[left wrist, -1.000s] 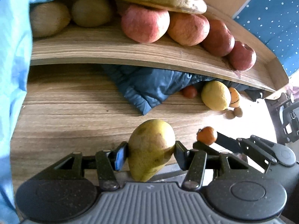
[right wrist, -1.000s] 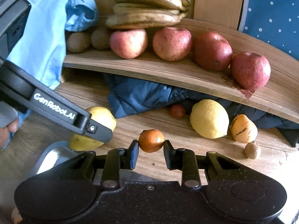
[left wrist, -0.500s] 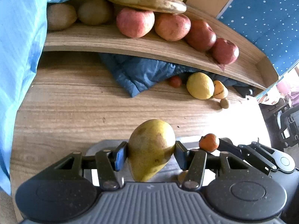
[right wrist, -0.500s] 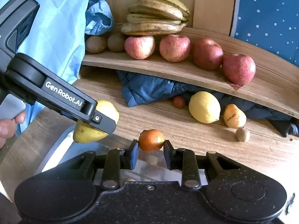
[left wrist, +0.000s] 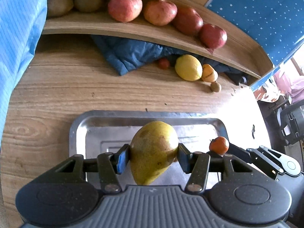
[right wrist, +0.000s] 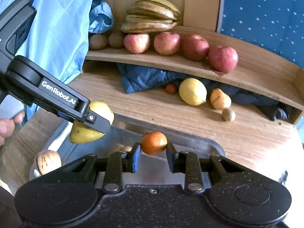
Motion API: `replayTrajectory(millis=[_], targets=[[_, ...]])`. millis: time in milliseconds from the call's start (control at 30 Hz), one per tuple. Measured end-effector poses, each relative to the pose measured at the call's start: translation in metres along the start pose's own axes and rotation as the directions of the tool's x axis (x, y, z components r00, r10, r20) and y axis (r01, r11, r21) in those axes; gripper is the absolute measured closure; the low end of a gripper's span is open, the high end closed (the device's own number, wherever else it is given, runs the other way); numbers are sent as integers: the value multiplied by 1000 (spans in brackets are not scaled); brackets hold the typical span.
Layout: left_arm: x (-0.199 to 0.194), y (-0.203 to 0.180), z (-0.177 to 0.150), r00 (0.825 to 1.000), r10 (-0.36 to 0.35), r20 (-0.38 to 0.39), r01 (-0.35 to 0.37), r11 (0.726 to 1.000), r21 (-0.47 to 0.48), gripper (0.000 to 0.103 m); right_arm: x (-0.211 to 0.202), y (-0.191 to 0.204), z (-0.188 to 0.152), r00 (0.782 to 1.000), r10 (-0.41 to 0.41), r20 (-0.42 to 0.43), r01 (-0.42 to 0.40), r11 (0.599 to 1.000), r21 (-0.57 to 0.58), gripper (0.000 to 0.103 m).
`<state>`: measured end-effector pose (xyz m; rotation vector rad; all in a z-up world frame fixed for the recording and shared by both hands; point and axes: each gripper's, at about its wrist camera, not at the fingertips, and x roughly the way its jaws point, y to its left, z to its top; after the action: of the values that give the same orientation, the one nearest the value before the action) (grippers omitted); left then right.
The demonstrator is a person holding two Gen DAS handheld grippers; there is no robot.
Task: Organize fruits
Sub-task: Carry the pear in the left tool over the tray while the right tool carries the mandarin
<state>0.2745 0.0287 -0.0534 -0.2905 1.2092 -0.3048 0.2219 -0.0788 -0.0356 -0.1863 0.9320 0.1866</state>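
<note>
My left gripper (left wrist: 153, 156) is shut on a yellow-green pear (left wrist: 154, 150) and holds it above a steel tray (left wrist: 79, 125). My right gripper (right wrist: 153, 154) is shut on a small orange tangerine (right wrist: 153, 143), also above the tray (right wrist: 212, 146). The pear (right wrist: 100, 112) and left gripper show at the left of the right wrist view. The tangerine (left wrist: 219, 145) shows at the right of the left wrist view. A pale striped fruit (right wrist: 48, 161) lies in the tray.
A curved wooden shelf (right wrist: 171, 64) holds several red apples (right wrist: 166, 42), kiwis (right wrist: 97, 41) and bananas (right wrist: 150, 17). Beneath it lie a lemon (right wrist: 192, 91), an orange fruit (right wrist: 220, 98), a small brown fruit (right wrist: 228, 114), a red one (right wrist: 170, 88) and blue cloth (right wrist: 144, 77).
Both grippers have drawn back from the shelf with their fruits, and the steel tray has come into view below them.
</note>
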Motion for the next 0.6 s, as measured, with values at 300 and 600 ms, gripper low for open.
replayTrajectory(millis=[300, 600], targets=[[0, -13, -24, 1000, -4, -29, 5, 1000, 17, 46, -18, 1, -25, 1000, 0, -12, 1, 1000, 18, 73], [4, -35, -48, 998, -16, -56, 19, 999, 44, 46, -38, -7, -50, 999, -25, -22, 26, 998, 49, 73]])
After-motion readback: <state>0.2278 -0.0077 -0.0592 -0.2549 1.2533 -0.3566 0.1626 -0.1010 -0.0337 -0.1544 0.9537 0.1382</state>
